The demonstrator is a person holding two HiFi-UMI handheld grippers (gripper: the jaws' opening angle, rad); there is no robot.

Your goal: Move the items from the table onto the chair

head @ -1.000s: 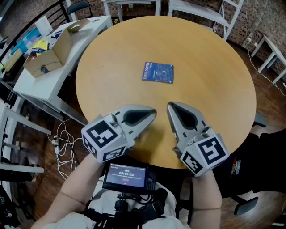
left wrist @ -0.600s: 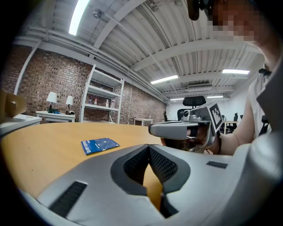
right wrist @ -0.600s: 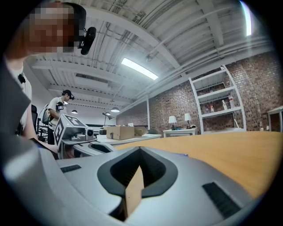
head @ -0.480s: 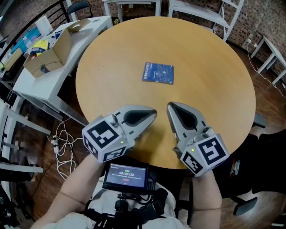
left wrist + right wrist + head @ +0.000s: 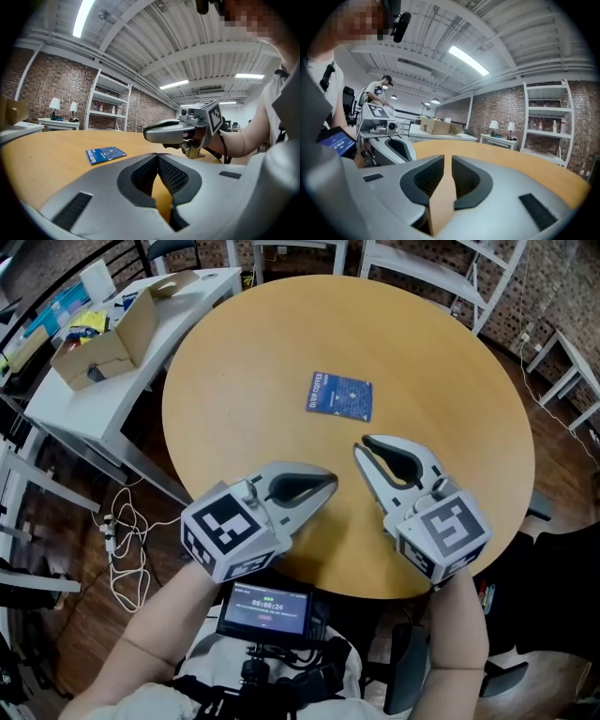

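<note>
On the table (image 5: 450, 381), the thin coffee packet (image 5: 338, 396) could be skidded away by the right gripper (image 5: 361, 446), whose empty jaws have just been opening; the left gripper (image 5: 332, 486) is pressed together.

The round table (image 5: 234, 399) has a smooth, light wood-look top with a soft satin sheen. The blue packet (image 5: 339, 396) on it looks like printed paper or film, faintly glossy. The left gripper (image 5: 328, 486) has a matt grey plastic shell and dark, finely ribbed pads (image 5: 173, 176). The box (image 5: 103, 348) is plain brown cardboard, the wall (image 5: 51, 89) rough brick, the floor (image 5: 80, 615) dark wood
</note>
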